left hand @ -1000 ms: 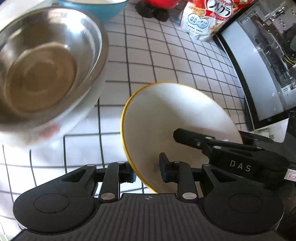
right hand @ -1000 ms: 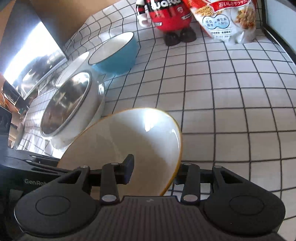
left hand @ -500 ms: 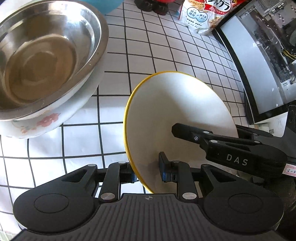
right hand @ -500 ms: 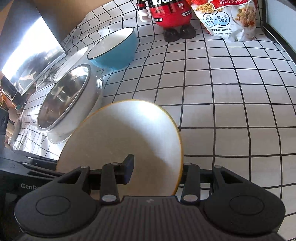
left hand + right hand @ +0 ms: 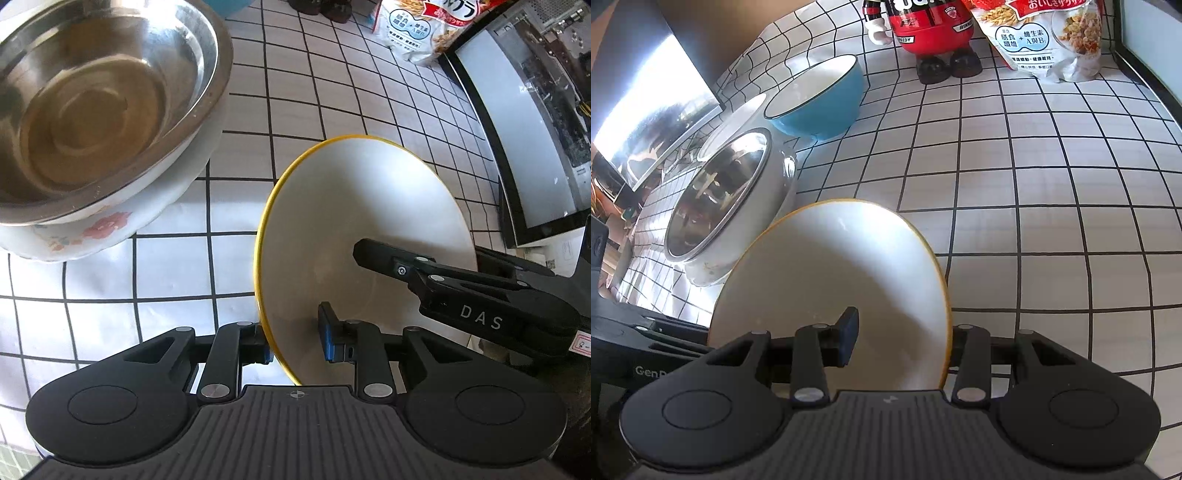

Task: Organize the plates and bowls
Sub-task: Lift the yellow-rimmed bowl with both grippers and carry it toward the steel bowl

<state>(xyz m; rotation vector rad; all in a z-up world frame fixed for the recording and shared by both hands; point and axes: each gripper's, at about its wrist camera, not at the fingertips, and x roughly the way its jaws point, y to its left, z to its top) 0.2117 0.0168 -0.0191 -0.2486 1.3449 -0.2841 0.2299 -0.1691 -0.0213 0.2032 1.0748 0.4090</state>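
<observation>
A white bowl with a yellow rim [image 5: 362,221] [image 5: 831,266] hangs tilted over the checked tabletop, its inside facing both cameras. My left gripper [image 5: 295,343] is shut on its near rim, one pad outside and one inside. My right gripper [image 5: 903,338] is shut on the opposite rim, and its black finger [image 5: 373,254] shows inside the bowl in the left wrist view. To the left a steel bowl [image 5: 92,110] [image 5: 716,192] sits nested in a white floral bowl [image 5: 92,229]. Behind them stands a blue bowl [image 5: 820,103].
A red figurine [image 5: 931,29] and a cereal bag [image 5: 1052,40] [image 5: 424,29] stand at the back of the table. A dark-framed screen [image 5: 517,147] borders the right side. A shiny panel [image 5: 653,122] leans at the left. Bare checked cloth [image 5: 1034,221] lies to the right.
The yellow-rimmed bowl has tipped a little, so its inside faces the cameras more fully. Both grippers keep their hold on its rim and stay where they were.
</observation>
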